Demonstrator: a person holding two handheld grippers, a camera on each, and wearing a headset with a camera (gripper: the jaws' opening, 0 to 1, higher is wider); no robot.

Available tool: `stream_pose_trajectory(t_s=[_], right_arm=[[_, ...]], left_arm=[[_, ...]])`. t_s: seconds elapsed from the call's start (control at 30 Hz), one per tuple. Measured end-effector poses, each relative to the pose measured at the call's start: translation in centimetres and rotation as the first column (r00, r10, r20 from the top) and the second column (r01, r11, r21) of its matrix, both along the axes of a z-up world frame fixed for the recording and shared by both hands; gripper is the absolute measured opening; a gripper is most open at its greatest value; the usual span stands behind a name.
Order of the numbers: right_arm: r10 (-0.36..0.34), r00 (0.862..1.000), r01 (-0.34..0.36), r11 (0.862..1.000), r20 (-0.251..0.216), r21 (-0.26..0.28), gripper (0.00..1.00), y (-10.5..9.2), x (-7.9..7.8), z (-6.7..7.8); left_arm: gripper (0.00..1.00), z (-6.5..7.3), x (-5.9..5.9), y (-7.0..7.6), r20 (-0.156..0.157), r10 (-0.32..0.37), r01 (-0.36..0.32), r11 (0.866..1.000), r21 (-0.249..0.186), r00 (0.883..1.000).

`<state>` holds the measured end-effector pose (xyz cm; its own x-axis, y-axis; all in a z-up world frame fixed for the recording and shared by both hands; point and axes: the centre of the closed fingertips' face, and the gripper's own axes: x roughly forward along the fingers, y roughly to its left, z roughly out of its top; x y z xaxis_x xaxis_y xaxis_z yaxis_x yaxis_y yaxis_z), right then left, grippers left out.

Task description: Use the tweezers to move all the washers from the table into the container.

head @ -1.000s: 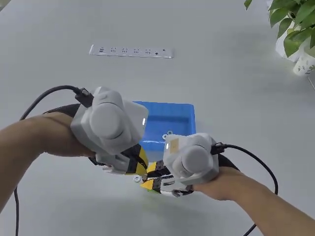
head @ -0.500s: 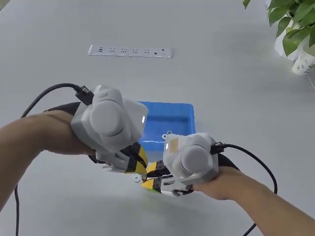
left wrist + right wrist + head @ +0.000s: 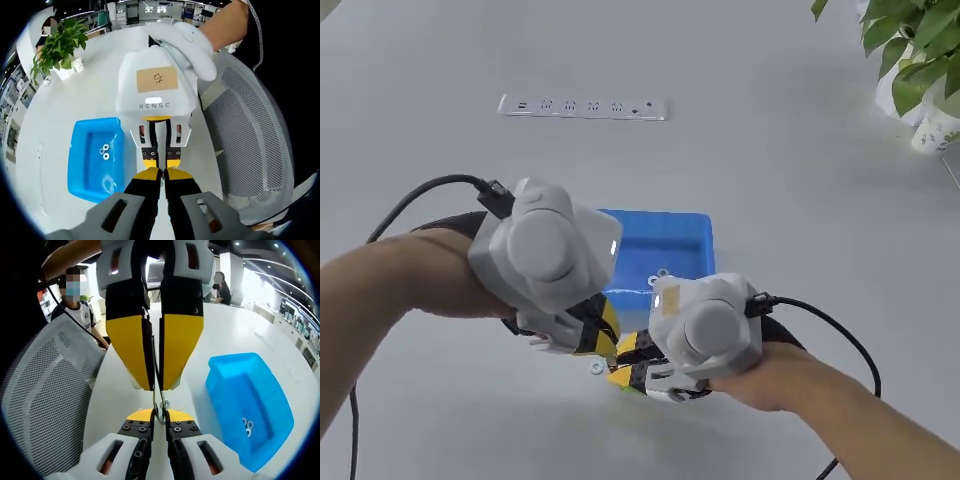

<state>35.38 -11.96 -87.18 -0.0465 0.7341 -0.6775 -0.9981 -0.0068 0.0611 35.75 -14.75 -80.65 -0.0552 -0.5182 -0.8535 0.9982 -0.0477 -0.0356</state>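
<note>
We look down on a pale table (image 3: 790, 170): a white power strip (image 3: 585, 106) lies flat, a potted plant (image 3: 912, 55) well right of it.

Pale table (image 3: 770, 150), few bits on it
Blue container (image 3: 665, 245) (washers (image 3: 104, 150) inside) mid-table, power strip (image 3: 584, 106) beyond it, potted plant (image 3: 920, 70) far right, maybe a loose washer (image 3: 597, 367) up front.

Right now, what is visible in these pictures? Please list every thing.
table: one, white, under everything.
container: one, blue, on the table.
washers: at least two, silver, inside the container.
tweezers: one, silver, between both grippers' jaws.
power strip: one, white, far side of table.
plant: one, green, far right corner.
chair: one, grey mesh, beside the table.
left gripper: one, white, yellow jaws closed on the tweezers.
right gripper: one, white, also closed on the tweezers.
hands: two, holding the grippers.
</note>
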Motion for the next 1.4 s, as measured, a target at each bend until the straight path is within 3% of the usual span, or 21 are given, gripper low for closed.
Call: stream_pose_trajectory(t_s=[0.67, 1.4], right_arm=[[0.01, 1.0, -0.01, 1.0, 0.005, 0.001, 0.1, -0.1, 0.0, 0.4], [0.026, 0.998, -0.027, 1.0, 0.052, 0.005, 0.1, -0.2, 0.5, 2.8]], left_arm=[[0.07, 0.3, 0.0, 0.1, 0.004, -0.002, 0.002, 1.0, 0.001, 1.0], [0.07, 2.8, 0.4, 0.0, 0.027, 0.007, -0.007, 1.0, -0.019, 1.0]])
